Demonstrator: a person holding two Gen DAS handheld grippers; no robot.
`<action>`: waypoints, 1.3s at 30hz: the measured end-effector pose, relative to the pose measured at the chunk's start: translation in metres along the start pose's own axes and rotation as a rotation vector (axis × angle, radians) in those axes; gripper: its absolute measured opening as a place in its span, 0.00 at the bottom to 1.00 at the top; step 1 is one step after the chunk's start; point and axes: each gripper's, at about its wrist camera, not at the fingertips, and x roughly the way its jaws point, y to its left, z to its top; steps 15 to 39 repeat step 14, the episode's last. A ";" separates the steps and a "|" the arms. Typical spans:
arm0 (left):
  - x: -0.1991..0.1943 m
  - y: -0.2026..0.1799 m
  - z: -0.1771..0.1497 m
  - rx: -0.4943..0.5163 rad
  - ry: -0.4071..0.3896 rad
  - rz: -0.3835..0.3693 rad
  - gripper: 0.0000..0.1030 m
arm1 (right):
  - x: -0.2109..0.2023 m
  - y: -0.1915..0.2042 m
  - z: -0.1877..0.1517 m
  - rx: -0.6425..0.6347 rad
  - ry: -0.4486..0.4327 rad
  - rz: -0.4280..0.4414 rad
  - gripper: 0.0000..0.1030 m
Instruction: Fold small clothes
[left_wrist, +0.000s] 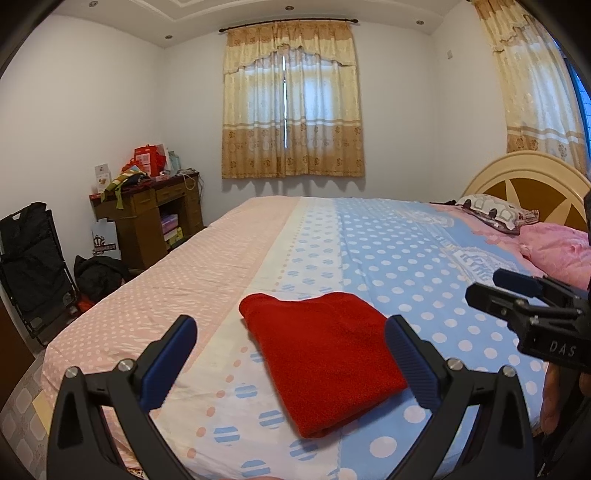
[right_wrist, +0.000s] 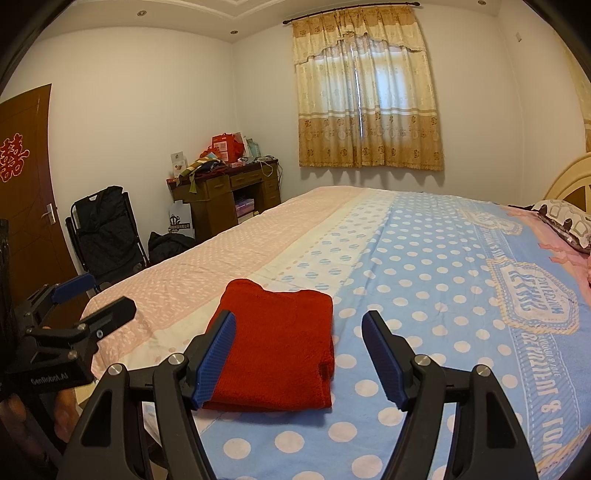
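Note:
A red garment (left_wrist: 325, 358) lies folded into a neat rectangle on the bed (left_wrist: 424, 266), near its front edge. In the left wrist view my left gripper (left_wrist: 291, 332) hovers above it, open, its blue pads (left_wrist: 173, 354) wide apart and holding nothing. The right gripper (left_wrist: 517, 295) shows at that view's right edge, also open. In the right wrist view the red garment (right_wrist: 277, 354) sits just ahead and left of centre. My right gripper (right_wrist: 299, 328) is open over its right part, with nothing between the pads. The left gripper (right_wrist: 92, 299) appears at the far left, held by a hand.
The bed sheet (right_wrist: 424, 258) is pink with dots on the left and blue with dots on the right. Pillows (left_wrist: 498, 212) and a headboard (left_wrist: 528, 177) lie at the far right. A cluttered wooden desk (left_wrist: 147, 210), a black folding chair (left_wrist: 33, 266) and a door (right_wrist: 26, 184) stand to the left.

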 end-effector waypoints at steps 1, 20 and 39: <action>0.000 0.002 0.001 -0.002 -0.001 0.002 1.00 | 0.000 0.002 0.000 -0.002 0.001 0.001 0.69; 0.001 0.007 0.002 0.004 -0.021 0.022 1.00 | 0.002 0.005 -0.002 -0.015 0.012 0.012 0.69; 0.001 0.007 0.002 0.004 -0.021 0.022 1.00 | 0.002 0.005 -0.002 -0.015 0.012 0.012 0.69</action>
